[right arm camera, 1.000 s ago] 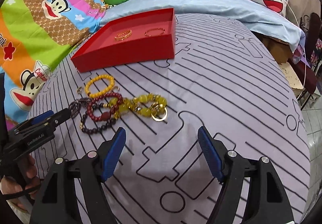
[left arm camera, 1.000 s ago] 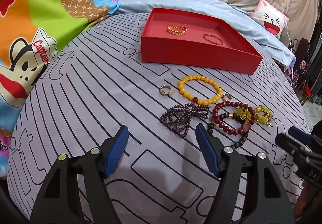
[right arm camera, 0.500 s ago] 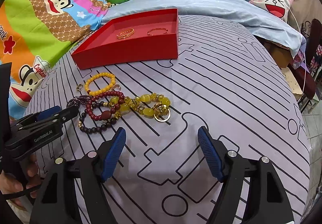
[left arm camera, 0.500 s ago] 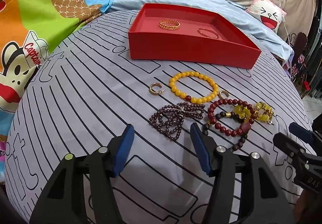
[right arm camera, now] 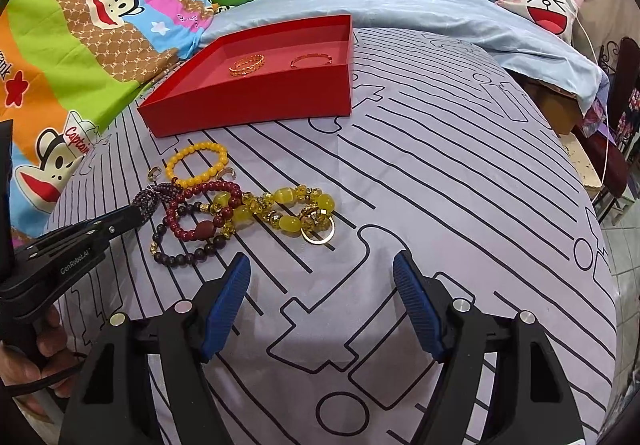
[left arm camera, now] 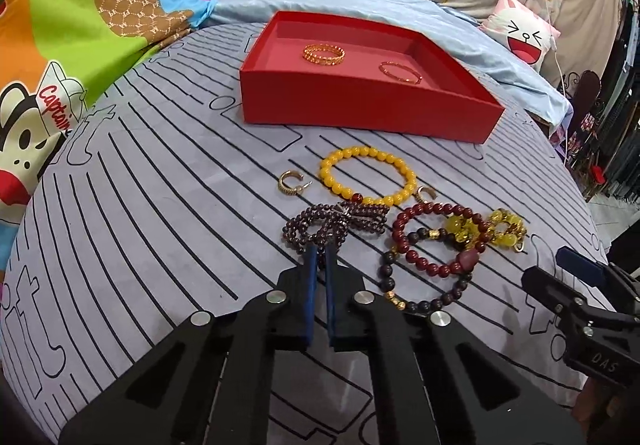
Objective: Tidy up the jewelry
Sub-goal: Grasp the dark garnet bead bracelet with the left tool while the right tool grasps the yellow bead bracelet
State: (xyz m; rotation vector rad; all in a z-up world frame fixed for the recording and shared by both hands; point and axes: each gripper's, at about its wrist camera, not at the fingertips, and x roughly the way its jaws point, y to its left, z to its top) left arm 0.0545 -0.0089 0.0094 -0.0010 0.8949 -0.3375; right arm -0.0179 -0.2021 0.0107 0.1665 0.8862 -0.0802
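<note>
Red tray (left arm camera: 360, 113), upper centre of the left wrist view, sits on the grey line-patterned cover (left arm camera: 160, 229). Contents: two gold bangles only, a chain-pattern one (left arm camera: 323, 54) at the tray's left and a thin one (left arm camera: 400, 72) to its right, apart from each other.

Loose pieces on the cover below the tray: yellow bead bracelet (left arm camera: 368, 175), a small gold hoop (left arm camera: 289, 182) just to its left, dark red bead bracelet (left arm camera: 434, 241) lower right, overlapping a cluster of yellow crystal beads (left arm camera: 472, 231).

Left gripper (left arm camera: 319, 251): jaws have just closed, blue pads narrow, tips at the lower edge of the purple bead strand (left arm camera: 332, 225), centre frame. Right wrist view shows the tips pinching that strand (right arm camera: 154, 195) at left.

Right gripper (right arm camera: 322, 273): jaws wide, nothing between them, bare cover below; nearest piece is the gold ring (right arm camera: 318, 236) just above the gap.
</note>
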